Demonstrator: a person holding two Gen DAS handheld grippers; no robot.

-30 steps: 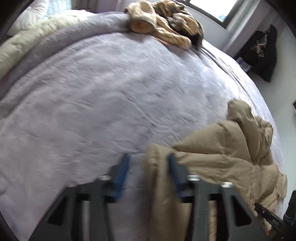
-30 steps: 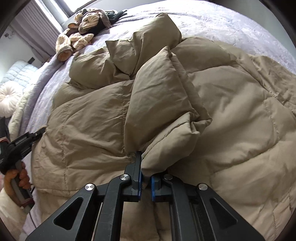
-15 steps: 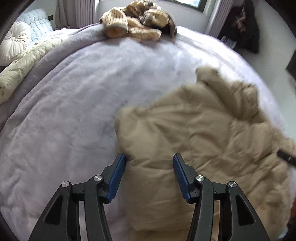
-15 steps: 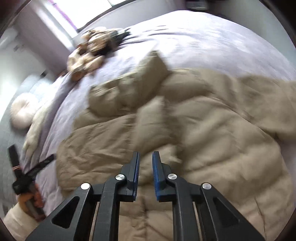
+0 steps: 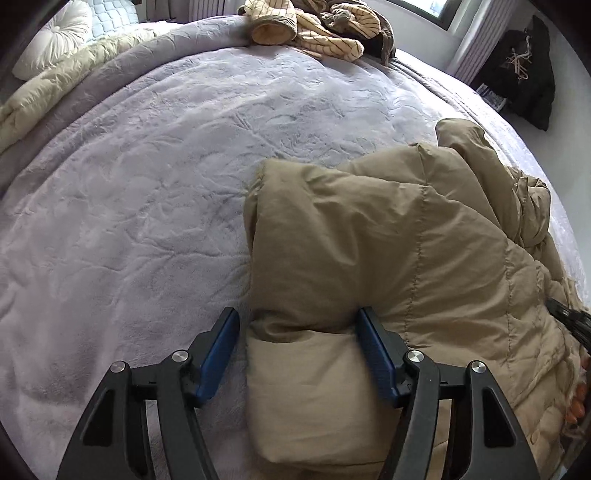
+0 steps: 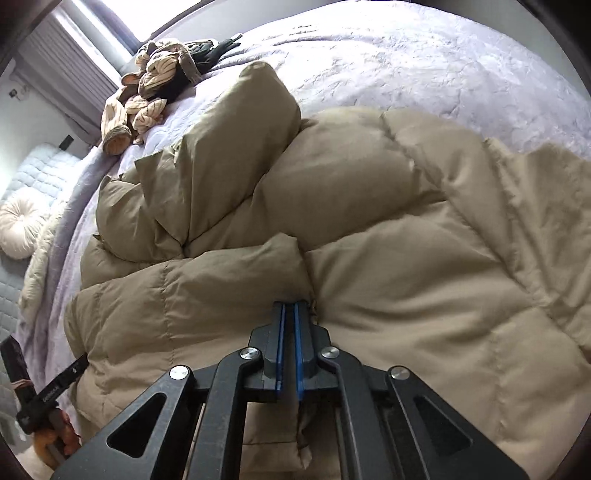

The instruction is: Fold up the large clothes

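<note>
A tan puffer jacket (image 5: 388, 240) lies rumpled on the lilac bed cover (image 5: 147, 166). My left gripper (image 5: 297, 314) straddles a folded edge of it near the bed's front. Its jaws are opening; the right pad touches the fabric and the left pad stands clear. In the right wrist view the jacket (image 6: 369, 221) fills the middle, with one puffy part raised toward the back. My right gripper (image 6: 290, 304) is shut, its tips against a seam of the jacket. I make out no fabric between its pads.
A pile of striped clothes (image 5: 314, 22) sits at the bed's far edge. A round white pillow (image 6: 22, 218) and a cream blanket lie at the left. A dark garment (image 5: 524, 70) hangs by the wall. The bed cover (image 6: 406, 55) lies bare beyond the jacket.
The right gripper let go of the raised fold, which dropped flat, and its jaws then came together. The left gripper's jaws spread wider around the jacket's edge.
</note>
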